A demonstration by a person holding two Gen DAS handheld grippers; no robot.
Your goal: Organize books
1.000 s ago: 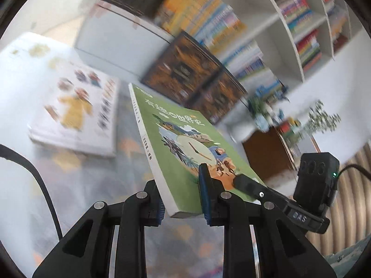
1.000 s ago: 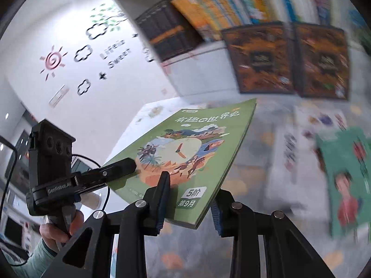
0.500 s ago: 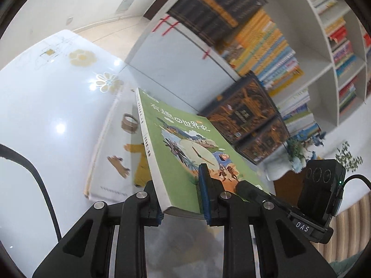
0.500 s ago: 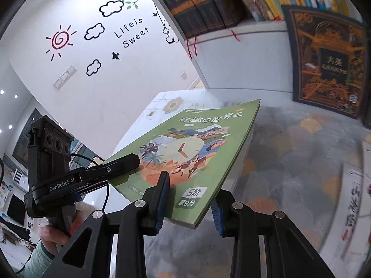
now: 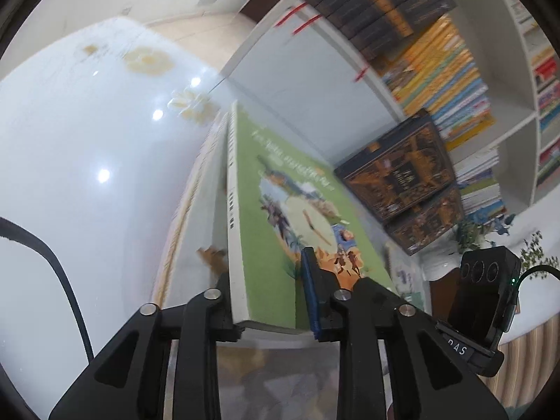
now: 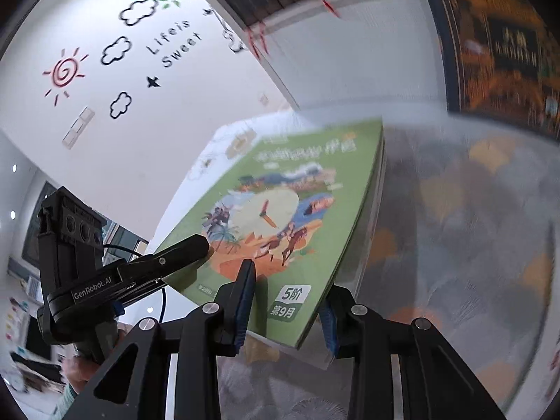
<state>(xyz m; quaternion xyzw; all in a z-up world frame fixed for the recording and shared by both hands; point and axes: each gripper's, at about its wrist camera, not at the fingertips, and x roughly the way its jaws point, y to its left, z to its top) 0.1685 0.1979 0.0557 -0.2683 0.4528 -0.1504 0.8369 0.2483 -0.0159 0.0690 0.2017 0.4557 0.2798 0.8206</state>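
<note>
A thin green picture book [image 5: 280,217] with a clock drawing on its cover is held by both grippers. My left gripper [image 5: 271,301] is shut on its near spine corner. My right gripper [image 6: 285,301] is shut on the corner printed with a white label [image 6: 292,302]. The book sits just above a white book [image 5: 196,217] that lies on the table; I cannot tell whether they touch. The left gripper also shows in the right wrist view [image 6: 185,248], clamped on the far edge.
A white glossy table [image 5: 87,147] with a grey patterned cloth [image 6: 455,245] is below. A white bookshelf [image 5: 420,52] full of books stands behind, with two dark ornate books [image 5: 402,178] leaning against it. A white wall with decals [image 6: 122,52] is on the left.
Both grippers carried the green book left and down, over the white book at the table's left side. Their grip has not changed.
</note>
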